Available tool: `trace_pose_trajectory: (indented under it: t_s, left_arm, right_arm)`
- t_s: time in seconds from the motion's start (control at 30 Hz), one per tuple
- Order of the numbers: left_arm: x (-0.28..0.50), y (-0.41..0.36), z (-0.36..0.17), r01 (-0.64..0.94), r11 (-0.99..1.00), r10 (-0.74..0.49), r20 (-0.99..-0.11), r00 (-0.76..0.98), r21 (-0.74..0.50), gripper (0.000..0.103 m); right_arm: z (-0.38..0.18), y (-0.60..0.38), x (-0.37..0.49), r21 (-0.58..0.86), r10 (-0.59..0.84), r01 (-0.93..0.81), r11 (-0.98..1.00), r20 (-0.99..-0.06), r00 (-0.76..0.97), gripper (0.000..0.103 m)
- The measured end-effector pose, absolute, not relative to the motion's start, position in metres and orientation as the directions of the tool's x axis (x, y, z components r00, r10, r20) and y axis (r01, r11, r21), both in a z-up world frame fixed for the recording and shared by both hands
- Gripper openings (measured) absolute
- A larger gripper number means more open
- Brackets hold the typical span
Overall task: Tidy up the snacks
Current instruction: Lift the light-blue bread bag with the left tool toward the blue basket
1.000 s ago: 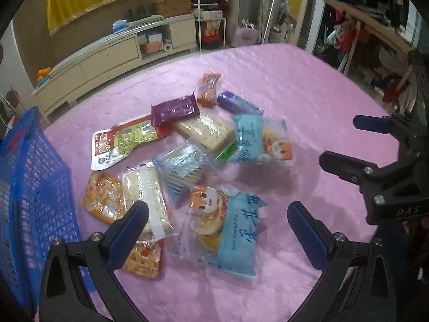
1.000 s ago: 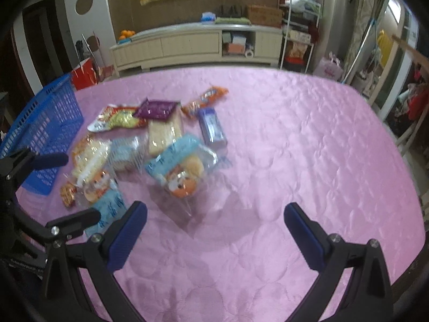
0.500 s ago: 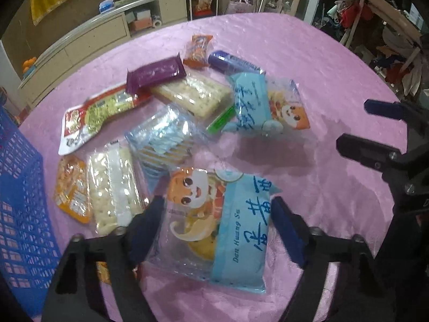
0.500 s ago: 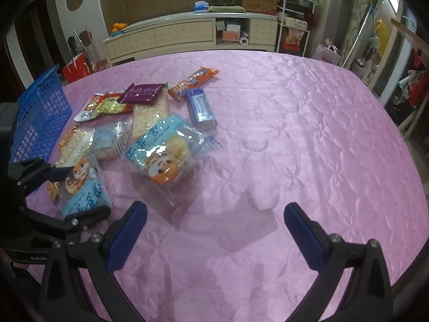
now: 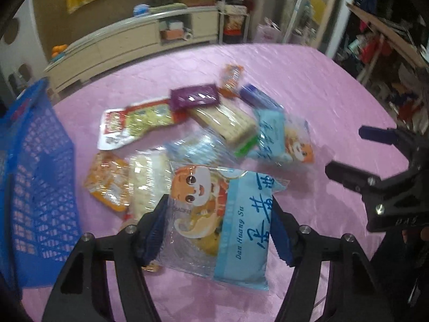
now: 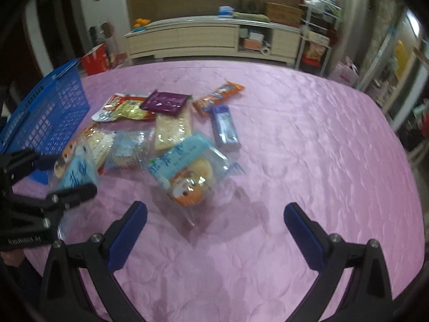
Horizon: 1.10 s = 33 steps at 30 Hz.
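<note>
Left wrist view: blue basket (image 5: 34, 177) sits far left on the pink surface (image 5: 321, 102), presumably the drop target. Left gripper (image 5: 218, 225) is clamped on the blue cartoon pastry bag (image 5: 228, 222), both pads pressing its sides, likely to carry it to the basket. 0.5 s ago the jaws only straddled it, wider. Other snacks (image 5: 187, 123) lie piled mid-surface. Right gripper (image 6: 214, 230) hangs spread wide, holding nothing, unchanged.

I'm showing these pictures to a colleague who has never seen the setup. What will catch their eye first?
Probably the left hand-held gripper, shut on a blue-and-clear snack bag with a cartoon face at the near edge of a heap of packets on the pink tablecloth. Next, the blue basket at the left, and the right hand-held gripper, open over bare cloth.
</note>
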<state>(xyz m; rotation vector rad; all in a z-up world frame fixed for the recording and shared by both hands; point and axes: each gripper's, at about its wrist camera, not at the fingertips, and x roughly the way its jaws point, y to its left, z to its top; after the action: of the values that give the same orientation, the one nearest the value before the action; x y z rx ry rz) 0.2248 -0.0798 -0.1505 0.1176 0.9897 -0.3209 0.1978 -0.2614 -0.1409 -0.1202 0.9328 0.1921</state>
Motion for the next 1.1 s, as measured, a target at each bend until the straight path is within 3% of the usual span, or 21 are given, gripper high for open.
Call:
trace_pose_trajectory:
  t_s: [0.43,0.57,0.67,0.8,0.93,1.1]
  left_arm:
    - [0.239,-0.063,-0.146,0.156,0.985,-0.144,-0.828,0.541,-0.069,0.066]
    - [0.247,-0.066,-0.156,0.140,0.988,-0.124,-0.837,0.534,-0.056,0.066]
    - [0.249,-0.070,-0.160,0.144,0.988,-0.120,-0.842,0.527,-0.050,0.066]
    - [0.251,-0.074,-0.163,0.152,0.988,-0.108,-0.846,0.523,-0.033,0.066]
    - [0.253,-0.076,-0.165,0.152,0.988,-0.106,-0.850,0.516,-0.031,0.066]
    - [0.251,-0.078,-0.158,0.150,0.988,-0.102,-0.843,0.528,-0.025,0.066]
  right_arm:
    - [-0.166,-0.234,0.242,-0.103,0.175,-0.496,0.862,-0.858,0.483,0.103]
    - [-0.179,-0.233,0.256,-0.098,0.195,-0.549,0.830,-0.871,0.452,0.103]
    - [-0.189,-0.237,0.271,-0.018,0.244,-0.578,0.816,-0.896,0.372,0.103]
    - [-0.198,-0.240,0.283,0.067,0.297,-0.584,0.809,-0.904,0.308,0.093]
    - [-0.196,-0.234,0.274,0.041,0.290,-0.591,0.806,-0.897,0.334,0.079]
    - [-0.182,-0.234,0.260,0.037,0.299,-0.578,0.815,-0.882,0.365,0.074]
